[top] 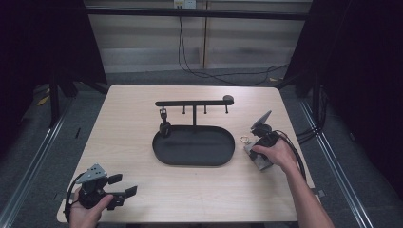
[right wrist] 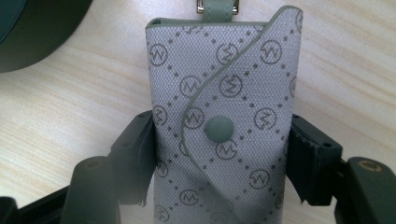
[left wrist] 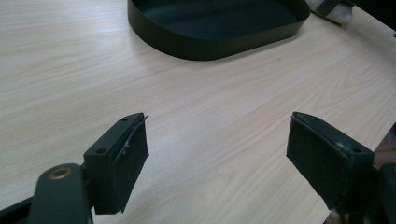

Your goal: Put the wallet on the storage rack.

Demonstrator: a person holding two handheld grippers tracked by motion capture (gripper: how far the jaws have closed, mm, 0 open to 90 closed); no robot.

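Note:
A grey monogram-patterned key pouch [right wrist: 219, 88] with a snap button lies flat on the table, right of the tray; a gold ring [top: 244, 139] is at its far end. My right gripper [right wrist: 222, 154] is shut on the pouch, one jaw against each long side. In the high view the right gripper [top: 258, 148] and the hand cover most of the pouch [top: 260, 162]. My left gripper [top: 122, 185] is held near the table's front left corner. In its own view the left gripper [left wrist: 217, 158] stands wide open over bare wood, with nothing between its jaws.
A black oval tray [top: 161, 154] sits mid-table, its near rim [left wrist: 187, 46] ahead of the left gripper. Behind it stands a black rack [top: 194, 102] with several hooks; a small dark item [top: 164, 124] hangs from the leftmost hook. Cables cross the floor beyond the table.

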